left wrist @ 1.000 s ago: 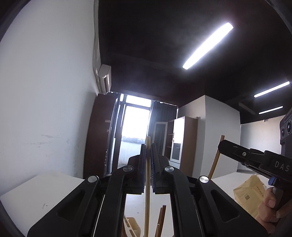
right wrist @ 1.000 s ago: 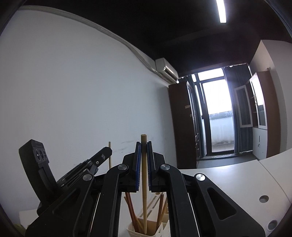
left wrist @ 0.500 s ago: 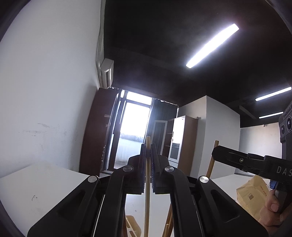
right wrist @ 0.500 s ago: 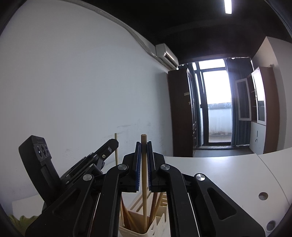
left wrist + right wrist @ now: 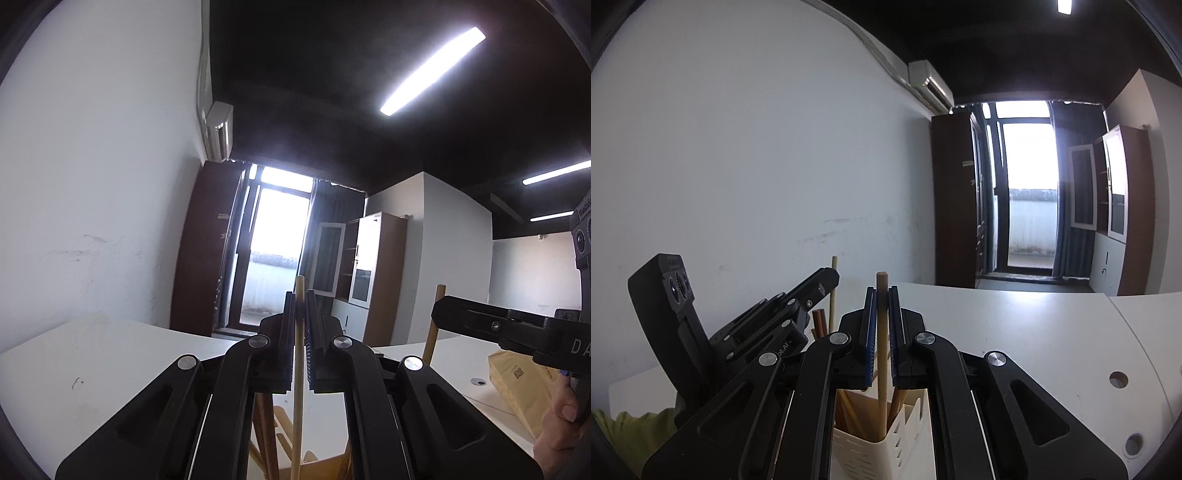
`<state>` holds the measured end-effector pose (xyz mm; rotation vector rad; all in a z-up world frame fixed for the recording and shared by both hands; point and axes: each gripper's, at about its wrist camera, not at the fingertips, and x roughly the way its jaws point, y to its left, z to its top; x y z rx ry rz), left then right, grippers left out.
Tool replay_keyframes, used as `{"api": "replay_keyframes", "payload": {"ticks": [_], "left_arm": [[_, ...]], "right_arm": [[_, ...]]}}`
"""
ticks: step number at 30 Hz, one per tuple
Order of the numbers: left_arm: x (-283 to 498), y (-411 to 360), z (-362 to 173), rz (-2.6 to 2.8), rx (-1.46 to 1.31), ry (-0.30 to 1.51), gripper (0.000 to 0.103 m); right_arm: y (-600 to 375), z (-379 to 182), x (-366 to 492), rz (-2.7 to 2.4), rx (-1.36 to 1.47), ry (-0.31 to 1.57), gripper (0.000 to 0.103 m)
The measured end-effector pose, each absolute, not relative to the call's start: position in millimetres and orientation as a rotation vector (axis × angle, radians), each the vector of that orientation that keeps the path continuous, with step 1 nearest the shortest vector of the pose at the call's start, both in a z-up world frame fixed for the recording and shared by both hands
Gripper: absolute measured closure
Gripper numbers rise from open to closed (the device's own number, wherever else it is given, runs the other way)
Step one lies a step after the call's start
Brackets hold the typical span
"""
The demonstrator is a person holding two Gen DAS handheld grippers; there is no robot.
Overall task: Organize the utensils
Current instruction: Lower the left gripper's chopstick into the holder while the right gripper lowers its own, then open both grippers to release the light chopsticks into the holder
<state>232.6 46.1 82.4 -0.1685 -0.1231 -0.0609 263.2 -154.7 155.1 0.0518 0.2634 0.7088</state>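
Observation:
My left gripper (image 5: 300,306) is shut on a pale wooden chopstick (image 5: 297,387) that stands upright. Its lower end reaches down toward a holder with brown utensils (image 5: 266,424) at the bottom edge. My right gripper (image 5: 882,301) is shut on another pale chopstick (image 5: 882,362), upright, with its lower end inside a cream slotted utensil holder (image 5: 886,450). Several brown chopsticks (image 5: 846,410) stand in that holder. The left gripper (image 5: 827,277) shows in the right wrist view, beside the holder. The right gripper (image 5: 439,314) shows at the right of the left wrist view.
A white table (image 5: 1015,332) with round cable holes (image 5: 1118,379) spreads to the right. A brown paper bag (image 5: 517,384) lies on the table. A white wall is at the left. Cabinets (image 5: 373,273) and a bright balcony door (image 5: 273,258) stand behind.
Both grippers have lowered and tilted a little with their chopsticks. The holder and table show more in the right wrist view. Both grips are unchanged.

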Motion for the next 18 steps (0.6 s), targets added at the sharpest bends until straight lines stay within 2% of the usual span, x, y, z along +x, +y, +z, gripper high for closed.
{"api": "replay_keyframes", "payload": {"ticks": [18], "left_arm": [[211.4, 49.1, 77.7, -0.044, -0.152, -0.078, 0.098]], "right_arm": [[-144.9, 146.2, 264.1, 0.694, 0.005, 0.324, 0.096]]}}
